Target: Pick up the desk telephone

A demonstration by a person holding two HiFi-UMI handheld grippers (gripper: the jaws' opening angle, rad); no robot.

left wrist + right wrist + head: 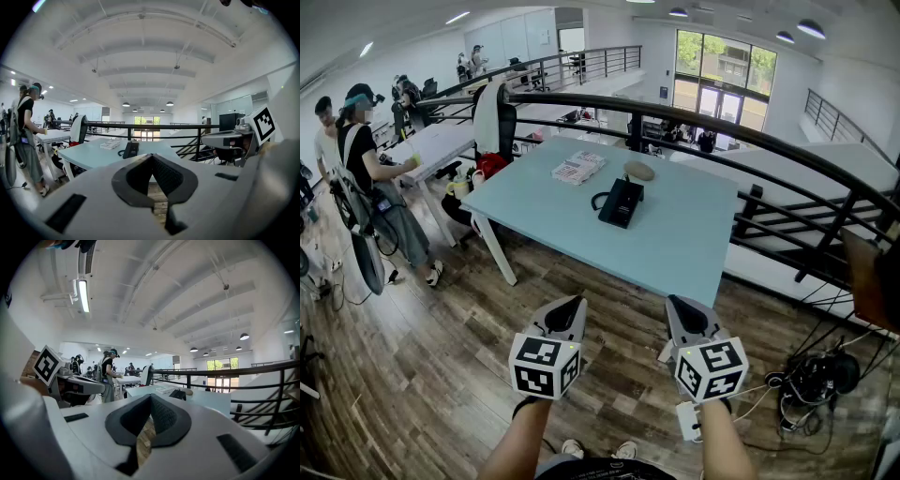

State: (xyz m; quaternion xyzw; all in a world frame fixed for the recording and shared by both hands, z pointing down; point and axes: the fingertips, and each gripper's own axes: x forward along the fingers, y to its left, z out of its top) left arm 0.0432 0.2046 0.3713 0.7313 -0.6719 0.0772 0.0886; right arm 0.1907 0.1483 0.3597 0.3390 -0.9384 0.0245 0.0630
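A black desk telephone [621,202] with a coiled cord lies on the pale blue table [694,248], near its middle. It shows small in the left gripper view as the telephone [131,149] and in the right gripper view as the telephone [178,393]. My left gripper [572,305] and right gripper [678,304] hover side by side over the wood floor, short of the table's near edge. Both are shut with nothing between the jaws. The left gripper [151,156] and right gripper [150,397] point towards the table, well apart from the telephone.
A stack of printed papers [578,168] and a tan oval object [639,171] lie beyond the telephone. A black railing [787,150] curves behind the table. A person [380,192] stands at left by a white desk. Cables and a black bag [814,377] lie at right.
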